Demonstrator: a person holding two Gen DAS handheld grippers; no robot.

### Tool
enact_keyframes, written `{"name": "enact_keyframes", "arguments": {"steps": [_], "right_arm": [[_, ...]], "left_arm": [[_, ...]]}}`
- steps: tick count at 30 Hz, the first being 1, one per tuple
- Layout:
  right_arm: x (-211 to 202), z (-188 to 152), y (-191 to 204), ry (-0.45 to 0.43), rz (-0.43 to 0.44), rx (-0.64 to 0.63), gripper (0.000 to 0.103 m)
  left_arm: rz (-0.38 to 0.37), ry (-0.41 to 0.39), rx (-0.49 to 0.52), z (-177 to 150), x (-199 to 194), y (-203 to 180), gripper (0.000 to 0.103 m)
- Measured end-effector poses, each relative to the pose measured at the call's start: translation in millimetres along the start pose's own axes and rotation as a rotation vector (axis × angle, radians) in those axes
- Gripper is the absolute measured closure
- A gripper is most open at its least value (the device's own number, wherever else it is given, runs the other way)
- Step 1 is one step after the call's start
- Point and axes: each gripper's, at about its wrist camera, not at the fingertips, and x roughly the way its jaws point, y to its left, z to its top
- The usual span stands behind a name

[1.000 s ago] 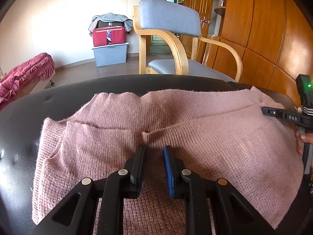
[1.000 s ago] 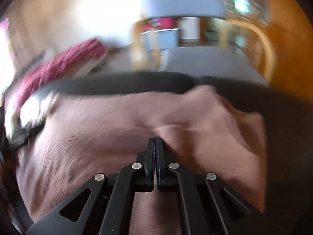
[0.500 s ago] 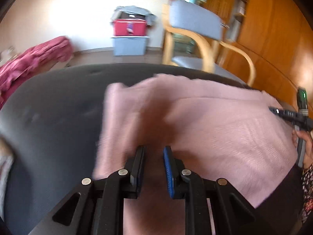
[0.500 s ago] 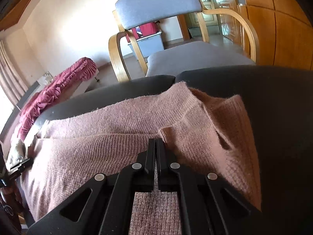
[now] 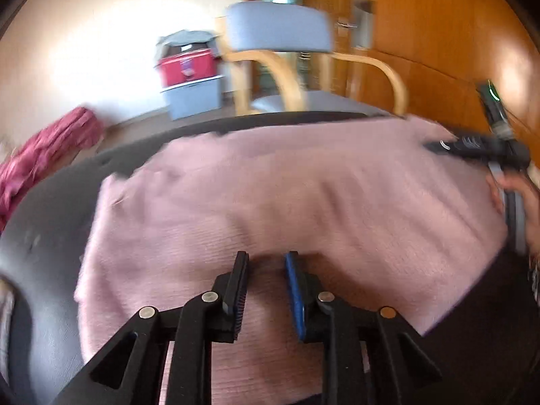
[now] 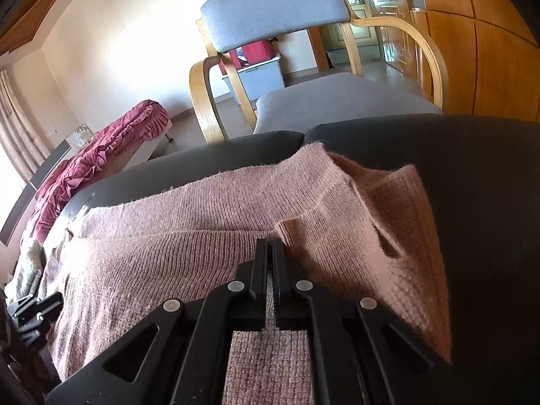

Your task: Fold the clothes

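Note:
A pink knit sweater [image 5: 303, 195] lies spread over a black padded surface [image 5: 50, 236]. My left gripper [image 5: 266, 260] hovers over its near middle. Its jaws are opening and no cloth is pinched between the pads. This view is blurred by motion. My right gripper [image 6: 270, 241] is at the sweater's [image 6: 168, 253] right end, where a folded edge rises to its tips. Its jaws stand almost together with a thin strip of knit between them. A hand [image 5: 519, 202] holds the right gripper's body [image 5: 472, 145] at the far right of the left wrist view.
A grey-cushioned wooden armchair [image 6: 276, 6] stands just beyond the black surface [image 6: 472, 168]. A maroon ruffled cloth [image 6: 111, 155] lies to the left. A red bag on a grey box [image 5: 189, 64] sits by the wall. Wooden cabinets [image 5: 438, 33] line the right.
My left gripper swept sideways over the sweater, and its jaws stand a little wider. The right gripper stayed at the sweater's right end and rolled slightly.

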Motion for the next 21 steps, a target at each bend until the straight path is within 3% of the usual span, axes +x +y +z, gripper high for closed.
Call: {"name": "enact_keyframes", "arguments": {"steps": [1, 4, 6, 10, 13, 17, 21], "right_arm": [[-0.3, -0.2, -0.4, 0.000, 0.002, 0.001, 0.101], [-0.6, -0.4, -1.9, 0.000, 0.010, 0.007, 0.101], [-0.9, -0.6, -2.1, 0.001, 0.012, 0.008, 0.101], [-1.2, -0.9, -1.6, 0.001, 0.011, 0.007, 0.101], [-1.1, -1.1, -1.3, 0.001, 0.009, 0.006, 0.101], [-1.1, -0.9, -1.6, 0.001, 0.010, 0.005, 0.101], [-1.4, -0.7, -2.2, 0.002, 0.010, 0.005, 0.101]], "left_arm": [[0.012, 0.012, -0.024, -1.4, 1.5, 7.0, 0.080], [-0.042, 0.014, -0.161, -12.9, -3.5, 41.3, 0.083], [-0.059, 0.012, -0.180, -17.0, -6.9, 47.8, 0.083], [-0.015, -0.013, -0.180, -10.5, -18.5, 34.6, 0.083], [-0.086, -0.077, -0.165, 11.3, -22.6, 14.6, 0.083], [-0.158, -0.093, -0.078, 37.5, -1.4, -29.1, 0.083], [-0.104, -0.039, 0.046, 33.3, 27.0, -45.9, 0.083]]}}
